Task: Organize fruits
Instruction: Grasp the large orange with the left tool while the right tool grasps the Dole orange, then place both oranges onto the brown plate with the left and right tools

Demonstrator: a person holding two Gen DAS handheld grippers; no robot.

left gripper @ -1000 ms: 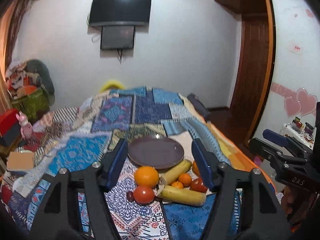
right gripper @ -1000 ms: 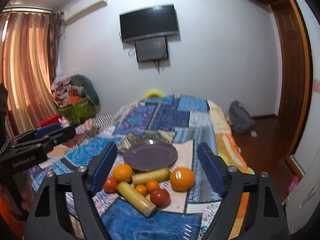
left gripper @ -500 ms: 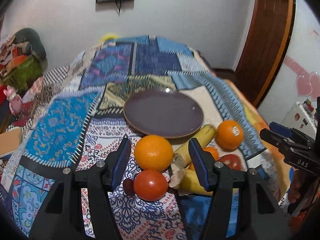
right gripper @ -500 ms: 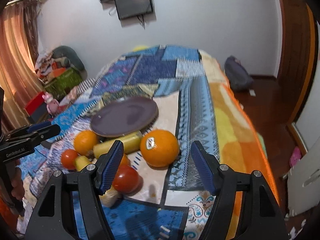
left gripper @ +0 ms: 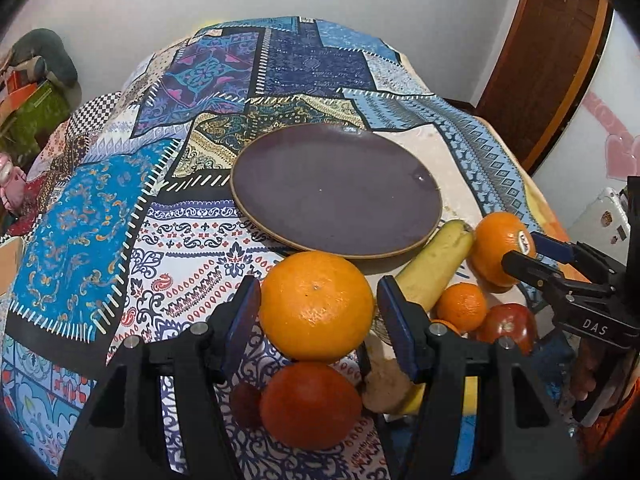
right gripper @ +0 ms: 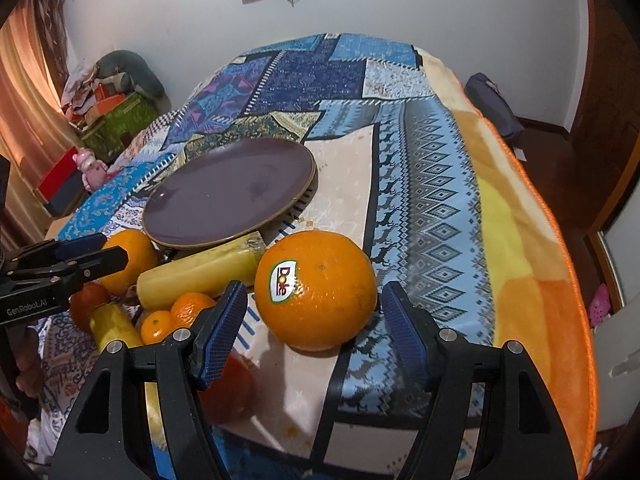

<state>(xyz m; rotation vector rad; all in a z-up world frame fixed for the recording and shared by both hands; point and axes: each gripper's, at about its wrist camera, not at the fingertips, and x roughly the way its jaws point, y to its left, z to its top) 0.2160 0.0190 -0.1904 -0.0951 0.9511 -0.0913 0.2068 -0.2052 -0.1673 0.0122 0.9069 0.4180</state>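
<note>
**Both grippers lowered onto oranges**

Dropped and tilted down since a second ago, with fruit now large in the lower frame and the wall screen nearly gone. Left gripper narrowed slightly then; jaws apart around the plain orange, pads just beside it. Right gripper likewise narrowed; jaws apart flanking the stickered orange, gaps visible. Empty plate at centre on the quilt.
</note>
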